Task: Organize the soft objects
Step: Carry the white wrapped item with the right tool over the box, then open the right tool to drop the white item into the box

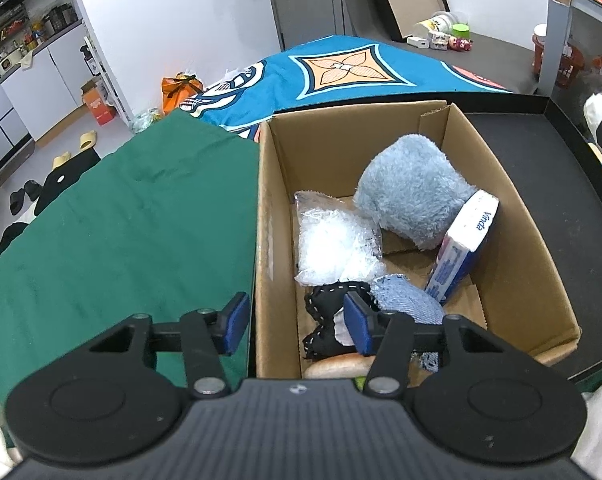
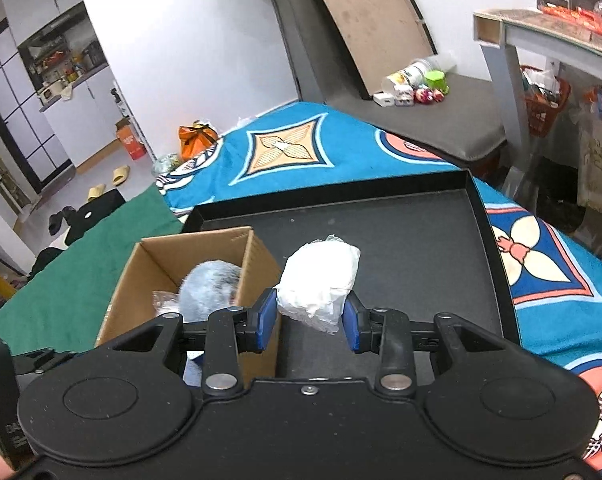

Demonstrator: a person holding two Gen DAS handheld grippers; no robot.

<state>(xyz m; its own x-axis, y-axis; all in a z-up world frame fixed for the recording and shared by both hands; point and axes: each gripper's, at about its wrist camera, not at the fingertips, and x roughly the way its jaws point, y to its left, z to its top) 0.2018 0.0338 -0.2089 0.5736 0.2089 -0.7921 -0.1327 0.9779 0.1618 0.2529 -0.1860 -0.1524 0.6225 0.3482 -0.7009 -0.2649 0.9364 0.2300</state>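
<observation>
Two hand-held grippers work over one open brown cardboard box (image 1: 513, 240) that sits at the left end of a shallow black tray (image 2: 473, 200). The tray lies on a blue patterned blanket (image 2: 341, 152), beside a green cloth (image 1: 121, 220).

Right gripper (image 2: 309, 320): blue pads pressed on both sides of a white plastic-wrapped soft bundle (image 2: 321, 280), held clear above the tray floor, just right of the box wall.

Left gripper (image 1: 297, 322): jaws partly apart, nothing between them; they straddle the box's left wall at its near corner.

Box contents: fluffy grey-blue plush (image 1: 413, 192) toward the back, clear crinkled plastic bag (image 1: 333, 244) to the left, white-and-blue tissue pack (image 1: 465, 248) leaning at the right, black fabric piece with white stitching (image 1: 325, 308), blue denim pouch (image 1: 405, 300) at the near end.
</observation>
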